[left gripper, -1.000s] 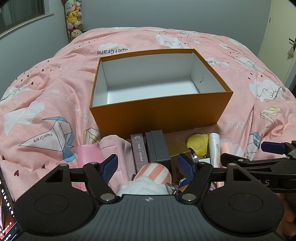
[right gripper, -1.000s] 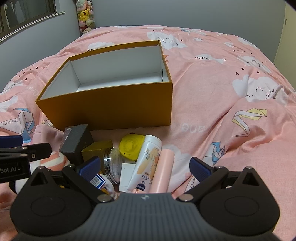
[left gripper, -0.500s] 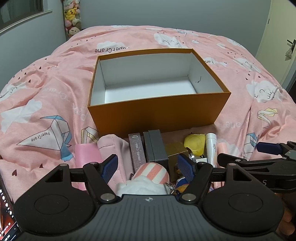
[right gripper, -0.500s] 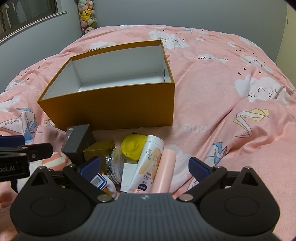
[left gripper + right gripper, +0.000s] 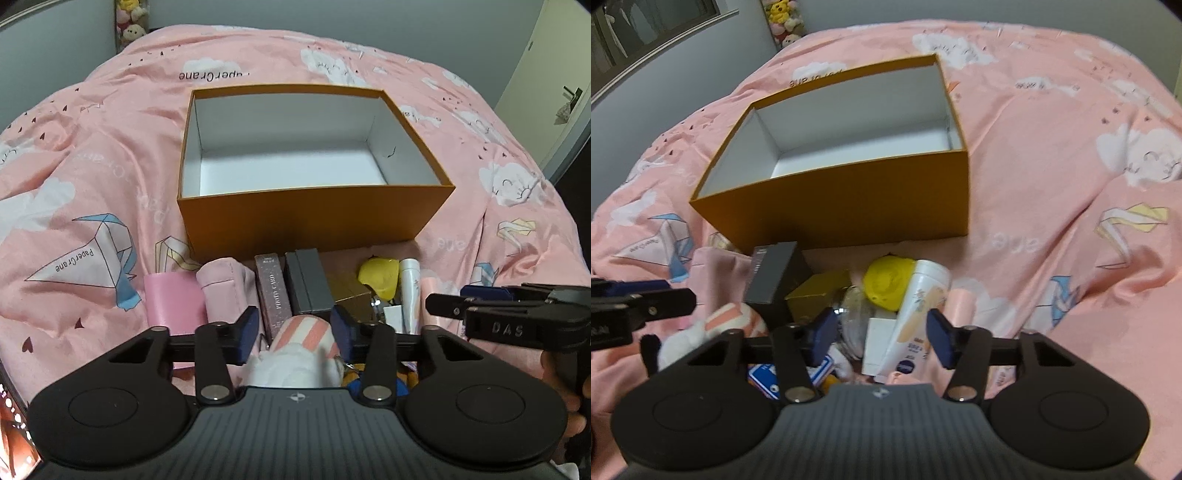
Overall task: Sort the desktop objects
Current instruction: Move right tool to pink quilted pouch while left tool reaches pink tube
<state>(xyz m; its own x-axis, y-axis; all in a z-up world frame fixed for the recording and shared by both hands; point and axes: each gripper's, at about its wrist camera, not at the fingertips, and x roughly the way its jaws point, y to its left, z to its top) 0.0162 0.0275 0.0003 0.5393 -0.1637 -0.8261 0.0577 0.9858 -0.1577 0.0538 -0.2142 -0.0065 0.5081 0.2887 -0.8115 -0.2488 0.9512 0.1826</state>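
Observation:
An open orange box (image 5: pixel 314 221) (image 5: pixel 849 206) with a bare white inside stands on the pink bed cover. A heap of small objects lies in front of it. My left gripper (image 5: pixel 294 334) hangs over the heap. Its jaws are closing around a pink-and-white striped plush toy (image 5: pixel 303 339), with a small gap still showing on the left. My right gripper (image 5: pixel 882 334) is closing too, with a white lotion tube (image 5: pixel 919 306), a glass jar (image 5: pixel 853 317) and a small white box (image 5: pixel 879 343) between its fingers, none of them pressed.
In the heap lie a pink pouch (image 5: pixel 221 288), a photo card box (image 5: pixel 273 291), a grey box (image 5: pixel 306 284), a gold box (image 5: pixel 351 295), a yellow round thing (image 5: pixel 886 280), a pink tube (image 5: pixel 960 306) and a blue card pack (image 5: pixel 768 380). The cover slopes down on both sides.
Both pairs of jaws have narrowed from wide open. Both views now look at the box from higher up, and the right wrist view is blurred.

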